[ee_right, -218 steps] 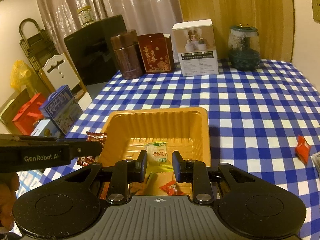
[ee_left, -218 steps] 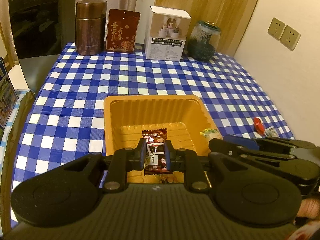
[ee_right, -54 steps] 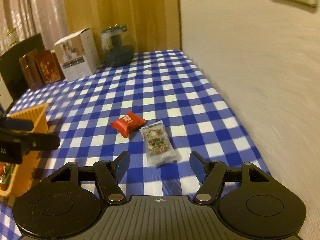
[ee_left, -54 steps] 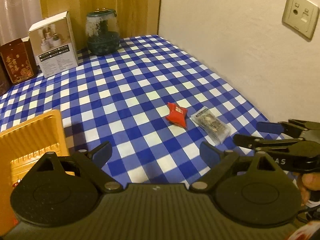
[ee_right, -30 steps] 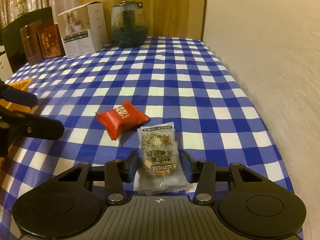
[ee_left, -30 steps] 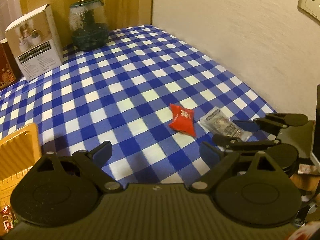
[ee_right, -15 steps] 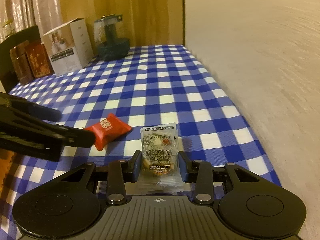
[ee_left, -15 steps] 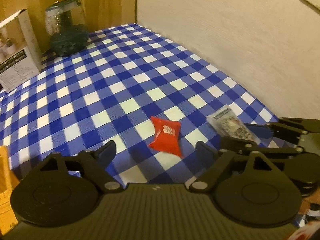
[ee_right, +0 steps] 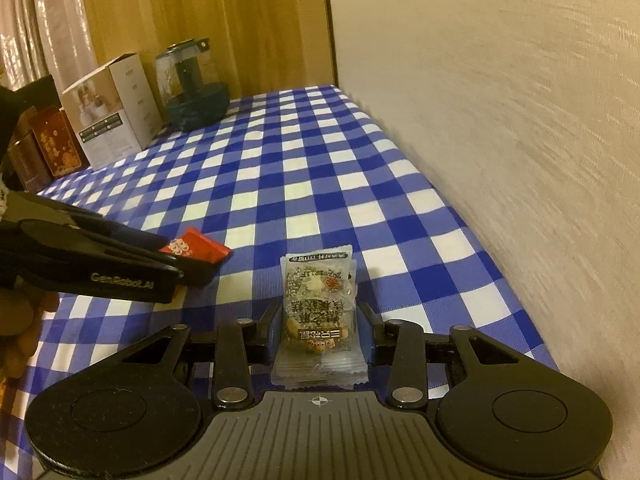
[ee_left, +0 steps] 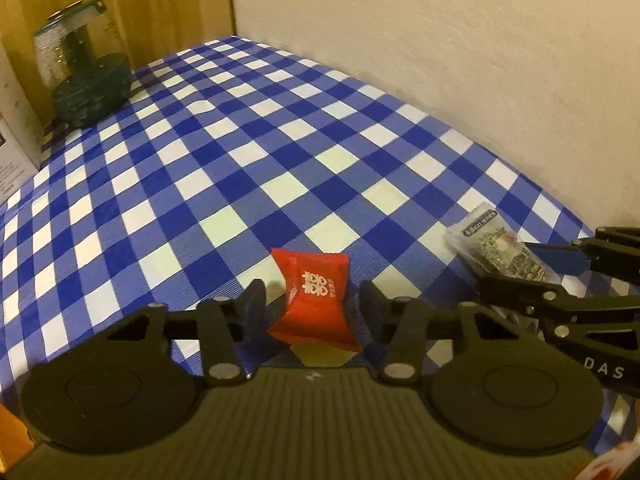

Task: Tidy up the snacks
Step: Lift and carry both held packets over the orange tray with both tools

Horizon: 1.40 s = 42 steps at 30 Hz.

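A red candy packet [ee_left: 316, 300] lies on the blue checked tablecloth between the fingers of my left gripper [ee_left: 314, 308], whose jaws stand close on both sides of it with small gaps. It also shows in the right wrist view [ee_right: 198, 249]. A clear packet of nut brittle [ee_right: 318, 312] sits between the fingers of my right gripper [ee_right: 318, 330], which is shut on it and holds it raised off the cloth. The same packet shows in the left wrist view [ee_left: 500, 250].
A plain wall runs along the table's right edge [ee_right: 480, 200]. At the far end stand a green-based glass jar [ee_right: 194, 88], a white box [ee_right: 112, 112] and a dark red tin [ee_right: 54, 146]. The orange tray's corner [ee_left: 12, 436] shows at lower left.
My left gripper has moved in over the red packet and its jaws have narrowed around it. My right gripper has closed on the clear packet and lifted it slightly.
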Motion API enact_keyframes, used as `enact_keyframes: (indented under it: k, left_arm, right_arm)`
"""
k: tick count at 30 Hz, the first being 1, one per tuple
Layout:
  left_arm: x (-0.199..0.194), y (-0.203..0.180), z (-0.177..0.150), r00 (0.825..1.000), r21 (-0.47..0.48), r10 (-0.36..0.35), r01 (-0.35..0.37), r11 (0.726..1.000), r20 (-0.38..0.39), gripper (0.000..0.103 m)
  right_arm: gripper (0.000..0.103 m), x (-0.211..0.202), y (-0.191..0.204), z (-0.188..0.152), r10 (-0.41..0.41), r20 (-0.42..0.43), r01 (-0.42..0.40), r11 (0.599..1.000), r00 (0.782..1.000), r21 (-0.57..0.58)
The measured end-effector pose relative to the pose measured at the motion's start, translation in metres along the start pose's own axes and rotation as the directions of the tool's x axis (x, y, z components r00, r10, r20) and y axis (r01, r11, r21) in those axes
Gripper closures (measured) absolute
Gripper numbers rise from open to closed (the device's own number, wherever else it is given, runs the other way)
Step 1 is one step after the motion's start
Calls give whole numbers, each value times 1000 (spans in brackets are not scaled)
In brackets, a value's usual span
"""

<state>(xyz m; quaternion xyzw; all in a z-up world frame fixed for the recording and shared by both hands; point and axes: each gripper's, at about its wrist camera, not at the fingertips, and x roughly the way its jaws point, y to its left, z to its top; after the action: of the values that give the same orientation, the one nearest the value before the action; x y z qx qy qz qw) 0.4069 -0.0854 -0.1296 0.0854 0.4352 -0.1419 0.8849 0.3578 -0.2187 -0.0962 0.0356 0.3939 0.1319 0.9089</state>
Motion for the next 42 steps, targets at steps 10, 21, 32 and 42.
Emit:
enact_keyframes:
  k: [10,21,32,42]
  left_arm:
    - [-5,-2,-5,1000,-31,-22,21,999,-8,76]
    - [-72,-9,-32,999,-139,-41,44,989,25,76]
    - [-153,-10,-69,997,-205,-30,44,978,71,77]
    - [-221,-16,-113,995,-266,-4,32,963,104,77]
  right_arm:
    - [64,-3,3,-1,6,-8,-6,1000,1000,11]
    - [64,-32,17,0,21,-15,-21,999,1000,29]
    - [64,-89,50,-6,33,-23,-32,998,999,53]
    - [64,-140,89,-21,60,-19,-59,996,998,63]
